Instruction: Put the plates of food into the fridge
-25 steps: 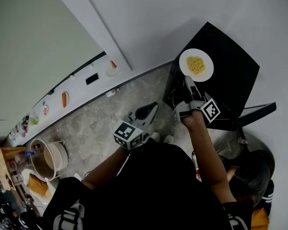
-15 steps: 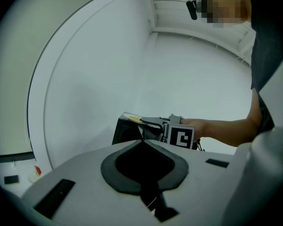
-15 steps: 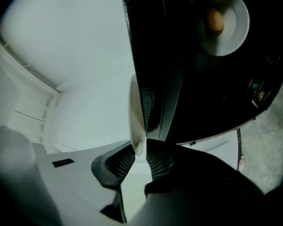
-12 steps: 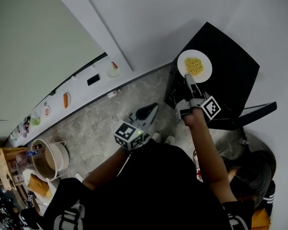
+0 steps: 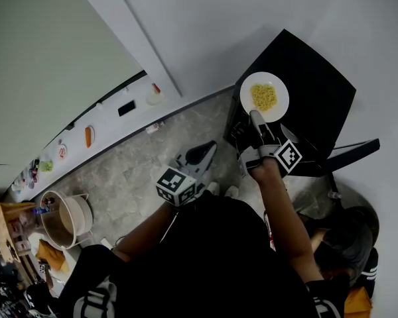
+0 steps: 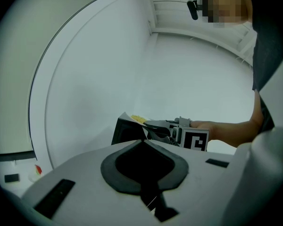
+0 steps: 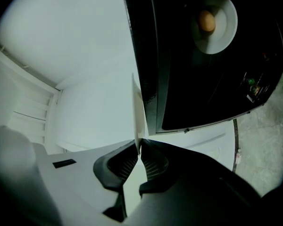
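Note:
A white plate of yellow food [image 5: 264, 97] hangs over the top of the small black fridge [image 5: 318, 91]. My right gripper [image 5: 255, 116] is shut on the plate's near rim. Its jaws have just been closing, with that rim between them. In the right gripper view the plate [image 7: 137, 112] is edge-on between the pads of my right gripper [image 7: 138, 145]. Inside the dark fridge [image 7: 198, 79] sits another white plate with a brown piece of food [image 7: 214, 18]. My left gripper [image 5: 211, 150] is held low near my body, shut and empty, and it [image 6: 144, 141] points toward the fridge [image 6: 127, 132].
The fridge's door [image 5: 351, 152] stands open to the right. A second person [image 5: 348, 240] crouches at the lower right. A white ledge along the wall carries small items, among them an orange one [image 5: 88, 136]. A round pot [image 5: 69, 217] stands on the floor at left.
The plate and my right gripper have shifted a little to the left over the fridge. My left gripper has stayed where it was.

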`<action>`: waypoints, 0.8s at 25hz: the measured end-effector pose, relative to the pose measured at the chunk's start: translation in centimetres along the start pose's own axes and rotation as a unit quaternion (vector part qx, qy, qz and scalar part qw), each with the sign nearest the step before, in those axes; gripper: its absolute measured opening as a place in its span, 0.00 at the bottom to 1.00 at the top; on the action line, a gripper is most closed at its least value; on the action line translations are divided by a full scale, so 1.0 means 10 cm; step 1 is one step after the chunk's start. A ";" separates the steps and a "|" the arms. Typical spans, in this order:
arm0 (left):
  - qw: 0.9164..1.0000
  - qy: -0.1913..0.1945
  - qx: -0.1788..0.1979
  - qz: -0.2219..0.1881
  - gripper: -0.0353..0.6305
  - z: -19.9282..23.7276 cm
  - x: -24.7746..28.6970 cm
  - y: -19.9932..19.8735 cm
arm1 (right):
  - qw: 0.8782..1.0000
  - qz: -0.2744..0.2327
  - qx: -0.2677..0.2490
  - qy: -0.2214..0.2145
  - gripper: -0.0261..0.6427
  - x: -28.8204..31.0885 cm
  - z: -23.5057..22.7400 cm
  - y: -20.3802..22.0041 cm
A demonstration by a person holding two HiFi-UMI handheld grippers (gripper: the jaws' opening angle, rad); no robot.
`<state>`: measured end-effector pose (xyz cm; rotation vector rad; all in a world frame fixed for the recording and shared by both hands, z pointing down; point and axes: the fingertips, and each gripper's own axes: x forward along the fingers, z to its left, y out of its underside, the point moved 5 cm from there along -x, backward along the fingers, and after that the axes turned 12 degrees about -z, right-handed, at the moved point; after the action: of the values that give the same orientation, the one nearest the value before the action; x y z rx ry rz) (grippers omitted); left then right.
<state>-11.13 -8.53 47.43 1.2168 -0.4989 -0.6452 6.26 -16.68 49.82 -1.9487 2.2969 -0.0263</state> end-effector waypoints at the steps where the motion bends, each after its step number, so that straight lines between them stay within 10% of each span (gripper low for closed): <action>1: 1.000 0.001 -0.001 0.000 0.09 -0.03 -0.01 0.00 | 1.000 0.005 -0.001 0.001 0.09 -0.05 0.00 0.02; 20: 1.000 0.005 -0.005 0.003 0.09 -0.29 -0.27 0.13 | 0.997 0.077 -0.010 0.030 0.09 -0.85 -0.10 0.37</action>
<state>-10.96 -4.39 47.80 1.2084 -0.4908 -0.6351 3.90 -7.81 51.15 -1.7966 2.4887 -0.0484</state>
